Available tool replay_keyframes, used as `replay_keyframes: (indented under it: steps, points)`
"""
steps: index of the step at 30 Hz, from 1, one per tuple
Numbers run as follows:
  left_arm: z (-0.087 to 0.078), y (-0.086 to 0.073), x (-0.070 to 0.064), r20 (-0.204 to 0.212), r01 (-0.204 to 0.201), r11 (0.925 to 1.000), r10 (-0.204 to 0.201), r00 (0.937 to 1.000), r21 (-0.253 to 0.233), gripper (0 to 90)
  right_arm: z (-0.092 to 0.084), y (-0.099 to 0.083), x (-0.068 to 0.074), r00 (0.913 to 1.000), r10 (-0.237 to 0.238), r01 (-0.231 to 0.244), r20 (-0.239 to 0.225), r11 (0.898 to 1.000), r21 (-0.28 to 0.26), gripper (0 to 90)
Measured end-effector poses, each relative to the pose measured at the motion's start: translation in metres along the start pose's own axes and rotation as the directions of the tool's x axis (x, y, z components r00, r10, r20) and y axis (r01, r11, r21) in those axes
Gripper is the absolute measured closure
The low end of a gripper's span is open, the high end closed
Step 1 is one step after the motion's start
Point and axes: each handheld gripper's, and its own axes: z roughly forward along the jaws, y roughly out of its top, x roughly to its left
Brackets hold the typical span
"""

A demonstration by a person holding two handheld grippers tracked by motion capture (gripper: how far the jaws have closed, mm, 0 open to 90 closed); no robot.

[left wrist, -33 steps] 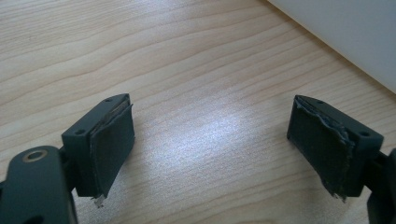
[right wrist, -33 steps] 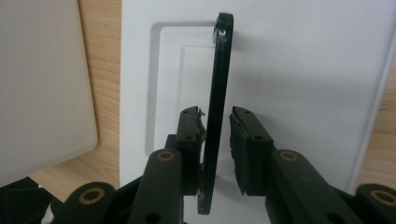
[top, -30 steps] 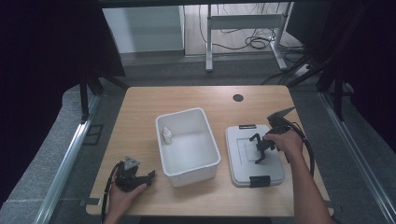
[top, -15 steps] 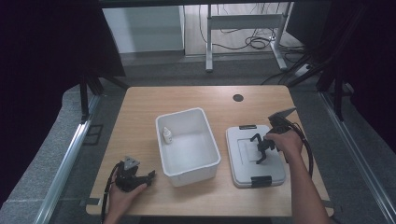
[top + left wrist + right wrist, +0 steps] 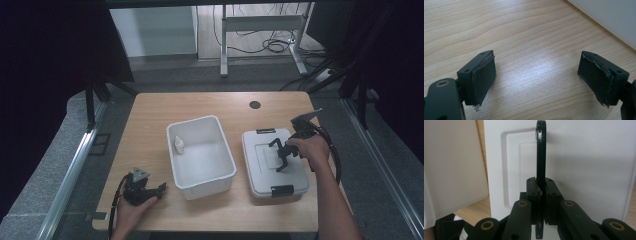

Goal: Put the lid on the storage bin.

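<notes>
While the right gripper (image 5: 283, 156) sits over the white lid (image 5: 274, 165) of the closed box, we note its fingers (image 5: 533, 188) clamped shut on a thin black handle (image 5: 540, 152). Seen from the right gripper view, that handle stands edge-on between the pads and runs up from them across the recessed panel of the lid. From the high view, the lid lies flat on the tabletop (image 5: 150, 125), right of the open white bin (image 5: 201, 152), with a black latch at its far edge and another at its near edge. We see a small white bottle (image 5: 178, 144) inside the bin, against its left wall.

Left gripper (image 5: 159, 189) rests near the front left corner of the tabletop, just left of the bin, held in the person's left hand (image 5: 132, 210). Its fingers (image 5: 483, 75) stand wide apart with nothing between them, only bare wood grain below. A white wall of the bin crosses the upper right corner of the left gripper view.
</notes>
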Motion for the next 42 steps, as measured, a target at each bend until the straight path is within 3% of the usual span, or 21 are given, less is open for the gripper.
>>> replay_keyframes:
  steps: [12,25,42]
  points:
    - [0.0,0.0,0.0,0.0,-0.002,1.0,0.002,1.0,0.001,14.7,-0.027,-0.003,0.009,0.9989,-0.021,0.019,-0.042,0.999,-0.042,84.7]
    - [0.0,0.0,0.0,0.0,0.001,1.0,-0.001,1.0,0.0,14.7,-0.036,-0.003,0.015,0.9966,-0.031,0.026,-0.077,0.998,-0.061,84.7]
    - [0.0,0.0,0.0,-0.001,-0.003,1.0,0.003,1.0,0.0,14.7,-0.053,-0.002,0.032,0.991,-0.07,0.059,-0.115,0.994,-0.097,84.7]
